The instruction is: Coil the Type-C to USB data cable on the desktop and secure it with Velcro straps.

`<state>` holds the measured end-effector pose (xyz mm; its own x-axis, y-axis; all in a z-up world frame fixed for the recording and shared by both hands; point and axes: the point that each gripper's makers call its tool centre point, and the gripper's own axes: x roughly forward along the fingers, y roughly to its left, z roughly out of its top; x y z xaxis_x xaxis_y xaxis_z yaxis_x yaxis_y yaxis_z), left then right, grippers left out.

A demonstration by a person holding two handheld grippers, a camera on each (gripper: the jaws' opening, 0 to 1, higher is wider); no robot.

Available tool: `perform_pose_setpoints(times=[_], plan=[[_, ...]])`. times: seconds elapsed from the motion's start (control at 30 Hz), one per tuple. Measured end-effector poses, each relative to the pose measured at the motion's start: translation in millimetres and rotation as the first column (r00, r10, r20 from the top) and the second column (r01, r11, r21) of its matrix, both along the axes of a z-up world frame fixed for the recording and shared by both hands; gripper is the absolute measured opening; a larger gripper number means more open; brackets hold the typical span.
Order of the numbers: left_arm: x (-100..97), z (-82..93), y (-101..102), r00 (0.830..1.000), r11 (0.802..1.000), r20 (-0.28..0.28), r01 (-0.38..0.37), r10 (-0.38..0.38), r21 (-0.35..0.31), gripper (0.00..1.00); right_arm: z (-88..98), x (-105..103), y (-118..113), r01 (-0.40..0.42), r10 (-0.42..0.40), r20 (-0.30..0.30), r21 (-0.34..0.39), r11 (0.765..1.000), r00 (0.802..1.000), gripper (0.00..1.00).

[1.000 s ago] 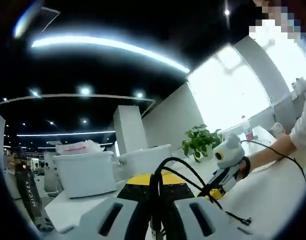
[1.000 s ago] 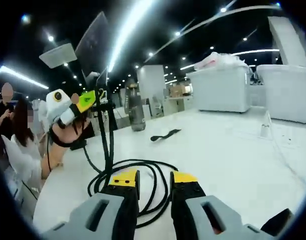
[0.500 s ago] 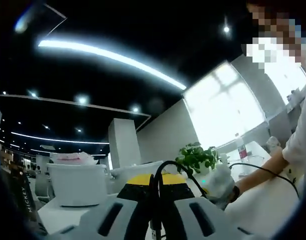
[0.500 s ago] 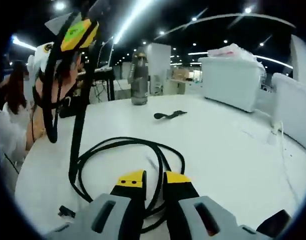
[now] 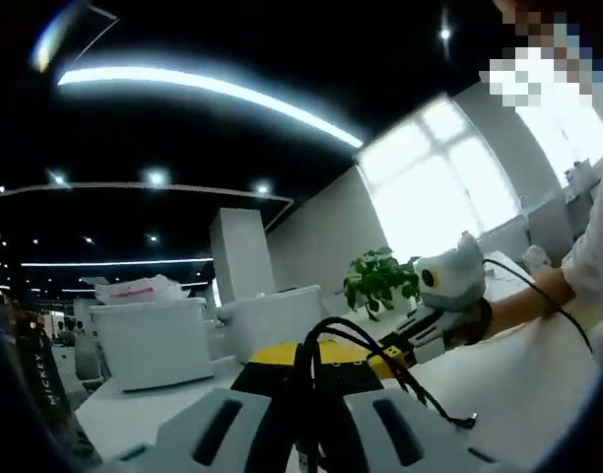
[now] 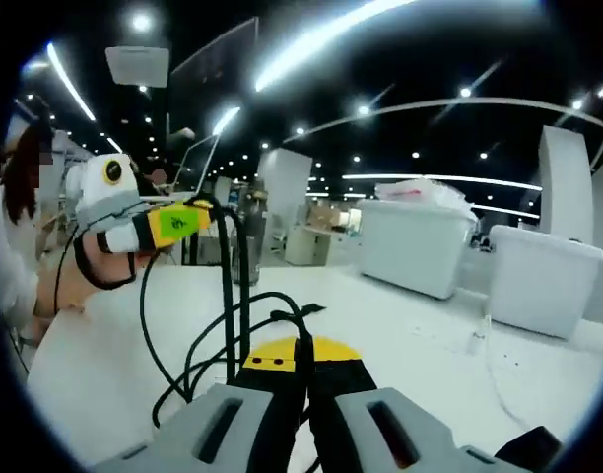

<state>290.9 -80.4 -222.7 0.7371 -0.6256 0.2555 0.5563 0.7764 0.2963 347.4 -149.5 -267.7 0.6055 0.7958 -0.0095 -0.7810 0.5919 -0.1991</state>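
The black data cable [image 5: 353, 331] rises from between the yellow-tipped jaws of my left gripper [image 5: 303, 361], which is shut on it. It arcs right and ends in a plug [image 5: 469, 422] above the white table [image 5: 538, 384]. My right gripper [image 6: 301, 357] is shut on the same cable [image 6: 228, 296], whose loops hang between the two grippers. In the right gripper view, the left gripper [image 6: 183, 222] is held up at the left with the cable running down from it. In the left gripper view, the right gripper [image 5: 392, 353] comes in from the right in a person's hand [image 5: 508, 307].
White lidded bins [image 5: 149, 340] [image 6: 420, 246] stand along the table's far side. A dark bottle [image 6: 247, 241] stands on the table behind the left gripper, and a potted plant [image 5: 375, 281] at the back. A person's sleeve [image 5: 597, 256] is at the right edge.
My right gripper's jaws, slightly apart over the cable lying on the table, have shut on it. The cable loops are now lifted. My left gripper stays shut on the cable.
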Motion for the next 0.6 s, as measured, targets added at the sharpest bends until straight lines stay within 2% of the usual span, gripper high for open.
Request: perform_pose_setpoints(times=[0.13,0.27,0.47,0.53,0.6], plan=[[6.6,-11.7,-3,0.999,0.995,0.024,-0.049,0.047,0.091,0.05,6.4,-4,-1,-0.009,0.009,0.010,0.025,1.000,1.000,0.01],[10.3,-16.6,-3,0.998,0.992,0.032,-0.062,0.059,0.108,0.05,5.1,-6,0,-0.016,0.015,0.039,0.012,1.000,0.999,0.01],[17.7,-25.7,-2,0.997,0.986,0.032,-0.072,0.067,0.151,0.05,19.7,-15,2,-0.063,0.059,0.070,0.059,0.996,0.996,0.01],[20.4,-30.4,-2,0.996,0.979,0.042,-0.081,0.074,0.189,0.05,24.2,-20,5,-0.098,0.093,0.059,0.080,0.992,0.994,0.01],[23.0,-33.3,-1,0.994,0.972,0.055,-0.099,0.089,0.214,0.05,23.2,-22,8,-0.109,0.105,0.065,0.065,0.992,0.992,0.01]])
